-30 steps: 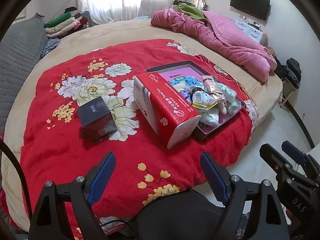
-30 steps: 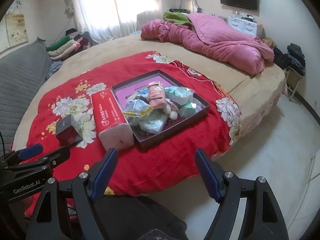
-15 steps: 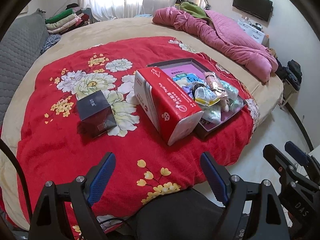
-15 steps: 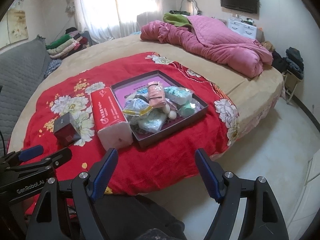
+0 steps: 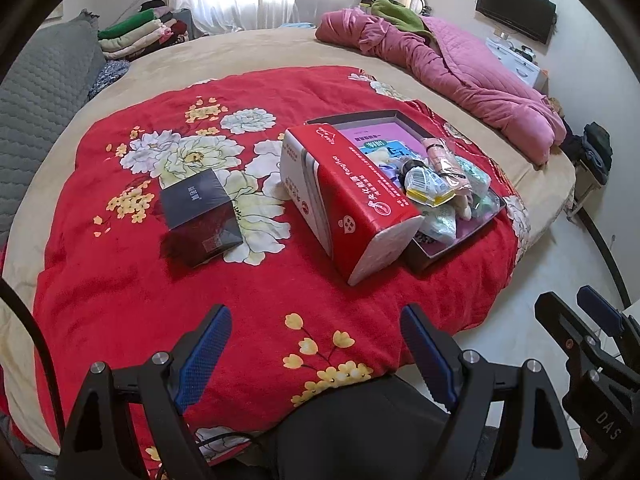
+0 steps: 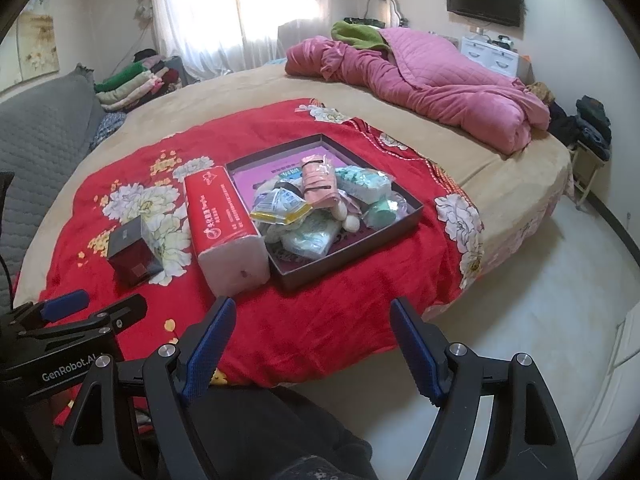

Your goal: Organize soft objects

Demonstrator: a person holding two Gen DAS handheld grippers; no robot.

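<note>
Nearest: left hand-held gripper (image 5: 316, 344) and right hand-held gripper (image 6: 312, 344), both w/ jaws spread wide, nothing between the blue pads, both held off the bed edge short of the red blanket (image 6: 320, 320). Person's dark-clad legs show below them.

Landmark = the shallow dark tray (image 6: 416, 206) on the blanket. Just left of the tray, touching or nearly touching its wall: a long red tissue pack (image 6: 224, 216), lying on its side, white end toward the camera. Further left of the tray, apart from the pack: a small dark box (image 6: 134, 254).

Inside the tray: the soft things, heaped toward its near-right part, i.e. a pink wrapped bundle (image 6: 318, 180) on top, a clear pouch w/ yellow edge (image 6: 280, 206), pale green/white packets (image 6: 362, 184), a small white plush bit (image 6: 346, 216). Far-left part of the tray floor is bare purple.

Stage: can't settle it. Heap in tray fits soft items already gathered there, or a pile waiting to be sorted out. Tissue pack outside the tray fits either too.

For doing any pick well: come in from above, pads across the narrow side of one packet, squeeze gently since the wrappers will crumple and slip. Top items first, else the heap spills over the low wall.

Beyond the tray: tan bed, pink quilt (image 6: 440, 80), folded clothes, TV on the wall.
</note>
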